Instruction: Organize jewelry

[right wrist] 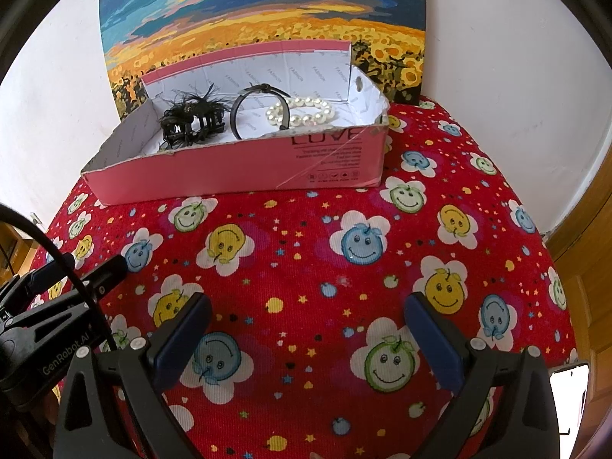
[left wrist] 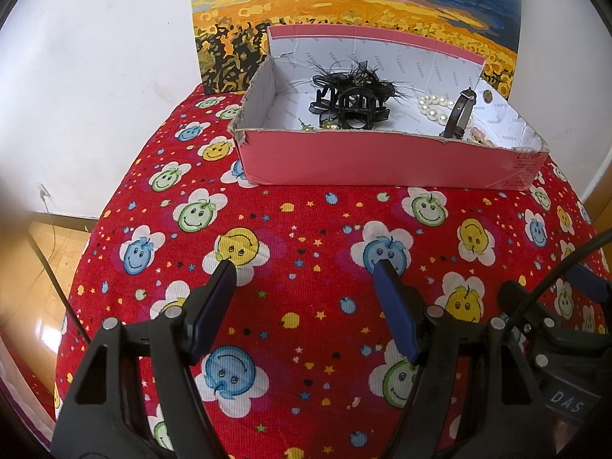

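Observation:
A pink cardboard box (left wrist: 382, 162) (right wrist: 237, 176) stands at the far side of the red smiley-patterned cloth (left wrist: 306, 267) (right wrist: 306, 248). In it lie a black feathered hair claw (left wrist: 354, 101) (right wrist: 191, 118), a pearl bracelet (left wrist: 434, 109) (right wrist: 306, 113), a dark strap watch (left wrist: 459, 114) (right wrist: 244, 114) and small gold pieces (left wrist: 329, 126). My left gripper (left wrist: 306, 269) is open and empty above the cloth, short of the box. My right gripper (right wrist: 306, 310) is open and empty too; it also shows at the left wrist view's right edge (left wrist: 585, 279).
A sunflower painting (left wrist: 344, 19) (right wrist: 267, 19) leans against the white wall behind the box. The cloth-covered surface drops off to a wooden floor (left wrist: 42, 267) on the left and wooden furniture (right wrist: 585, 229) on the right. A cable (right wrist: 57, 252) crosses the left gripper's body.

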A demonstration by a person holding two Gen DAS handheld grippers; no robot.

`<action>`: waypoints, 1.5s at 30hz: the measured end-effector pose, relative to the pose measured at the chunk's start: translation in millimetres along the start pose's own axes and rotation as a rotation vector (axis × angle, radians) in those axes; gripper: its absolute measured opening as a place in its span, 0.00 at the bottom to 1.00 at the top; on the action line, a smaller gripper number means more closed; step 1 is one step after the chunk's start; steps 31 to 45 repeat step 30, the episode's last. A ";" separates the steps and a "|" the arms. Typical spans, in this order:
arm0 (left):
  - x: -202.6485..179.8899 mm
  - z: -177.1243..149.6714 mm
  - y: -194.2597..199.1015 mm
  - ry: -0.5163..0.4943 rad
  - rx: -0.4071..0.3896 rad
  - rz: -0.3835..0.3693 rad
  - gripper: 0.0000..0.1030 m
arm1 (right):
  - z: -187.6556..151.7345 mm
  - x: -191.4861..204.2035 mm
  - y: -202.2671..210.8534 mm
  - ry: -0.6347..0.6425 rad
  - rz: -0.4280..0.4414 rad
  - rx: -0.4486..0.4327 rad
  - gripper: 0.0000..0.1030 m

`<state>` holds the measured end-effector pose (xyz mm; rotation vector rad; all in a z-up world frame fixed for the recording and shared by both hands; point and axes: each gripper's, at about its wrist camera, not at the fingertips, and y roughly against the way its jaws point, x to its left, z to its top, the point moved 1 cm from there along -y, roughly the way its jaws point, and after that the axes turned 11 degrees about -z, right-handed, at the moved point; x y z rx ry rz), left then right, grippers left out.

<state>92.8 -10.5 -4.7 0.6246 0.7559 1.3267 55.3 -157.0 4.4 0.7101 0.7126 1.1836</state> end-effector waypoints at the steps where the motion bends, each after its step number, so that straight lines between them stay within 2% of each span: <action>1: -0.3 -0.1 0.1 -0.001 -0.001 0.001 0.65 | 0.0 0.6 0.0 0.000 0.000 0.000 0.99; 45: -2.3 -0.7 -1.6 -0.002 0.008 0.005 0.65 | 0.3 0.0 0.3 0.003 -0.002 0.001 0.99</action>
